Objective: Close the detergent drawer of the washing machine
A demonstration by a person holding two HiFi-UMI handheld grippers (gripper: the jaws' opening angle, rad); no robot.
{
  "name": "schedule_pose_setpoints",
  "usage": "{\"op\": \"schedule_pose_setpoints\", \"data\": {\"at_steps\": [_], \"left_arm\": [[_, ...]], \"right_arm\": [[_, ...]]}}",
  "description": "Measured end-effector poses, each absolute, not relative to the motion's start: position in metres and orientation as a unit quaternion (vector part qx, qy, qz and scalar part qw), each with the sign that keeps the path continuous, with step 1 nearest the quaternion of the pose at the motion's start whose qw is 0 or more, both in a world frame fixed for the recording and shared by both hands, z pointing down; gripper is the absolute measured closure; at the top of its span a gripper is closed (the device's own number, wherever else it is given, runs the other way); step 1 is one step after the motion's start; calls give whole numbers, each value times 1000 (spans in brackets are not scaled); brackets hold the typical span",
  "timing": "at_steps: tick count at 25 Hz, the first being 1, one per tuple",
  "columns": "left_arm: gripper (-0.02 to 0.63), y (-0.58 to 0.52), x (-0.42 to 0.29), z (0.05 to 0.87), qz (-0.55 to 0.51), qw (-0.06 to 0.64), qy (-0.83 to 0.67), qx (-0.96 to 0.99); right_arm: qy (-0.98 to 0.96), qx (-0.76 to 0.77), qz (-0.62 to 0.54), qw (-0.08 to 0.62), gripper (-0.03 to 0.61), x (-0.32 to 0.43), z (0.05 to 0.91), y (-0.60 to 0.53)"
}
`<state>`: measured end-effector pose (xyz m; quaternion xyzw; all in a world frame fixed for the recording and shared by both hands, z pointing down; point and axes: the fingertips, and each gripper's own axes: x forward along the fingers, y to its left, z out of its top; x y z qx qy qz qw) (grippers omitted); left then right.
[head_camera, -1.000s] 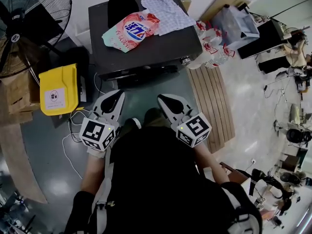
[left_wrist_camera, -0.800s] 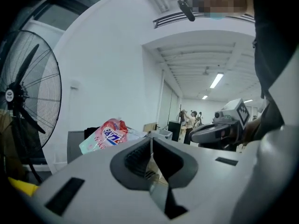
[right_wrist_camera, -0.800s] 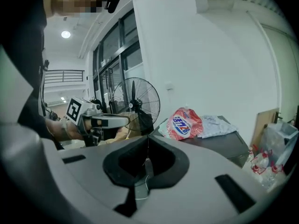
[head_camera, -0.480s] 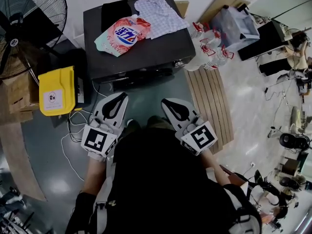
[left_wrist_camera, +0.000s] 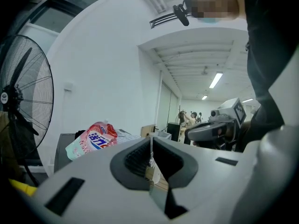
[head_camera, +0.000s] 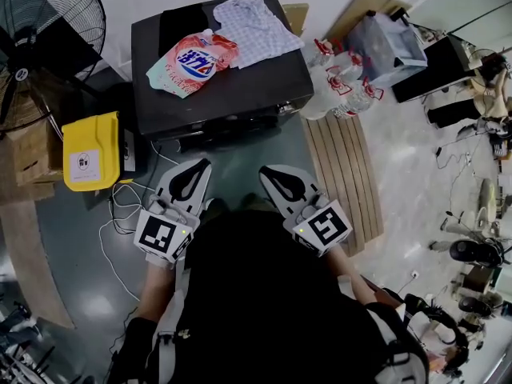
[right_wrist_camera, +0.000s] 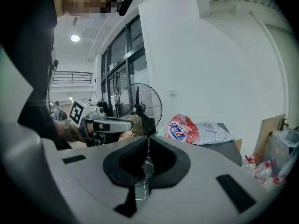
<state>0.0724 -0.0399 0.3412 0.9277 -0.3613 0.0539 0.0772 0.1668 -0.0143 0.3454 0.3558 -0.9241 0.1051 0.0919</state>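
Note:
The dark washing machine (head_camera: 232, 82) stands ahead of me, seen from above. On its top lie a pink detergent bag (head_camera: 192, 61), a checked cloth (head_camera: 254, 24) and a black cloth (head_camera: 181, 19). Only a thin strip of its front (head_camera: 232, 125) shows, and I cannot make out the detergent drawer there. My left gripper (head_camera: 197, 165) and right gripper (head_camera: 269, 170) hang side by side in front of the machine, apart from it, both shut and empty. The left gripper (left_wrist_camera: 150, 140) looks at the bag (left_wrist_camera: 93, 139). The right gripper (right_wrist_camera: 148, 139) sees the bag (right_wrist_camera: 182, 129) too.
A standing fan (head_camera: 48, 22) and a yellow box (head_camera: 93, 150) are left of the machine, with cables (head_camera: 120, 210) on the floor. A slatted wooden board (head_camera: 346, 174), packed water bottles (head_camera: 346, 82) and a plastic bin (head_camera: 386, 42) sit to the right.
Both grippers have shifted a little together in front of the machine, still side by side and shut. The machine now sits slightly further left in the head view.

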Motion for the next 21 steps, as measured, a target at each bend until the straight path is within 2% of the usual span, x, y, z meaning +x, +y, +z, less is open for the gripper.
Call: {"op": "schedule_pose_setpoints", "data": {"at_steps": [21], "left_arm": [[603,-30,108,346,51,98,-340,934]], "right_arm": [[-916,367,159,36,563,199,349,-17]]}}
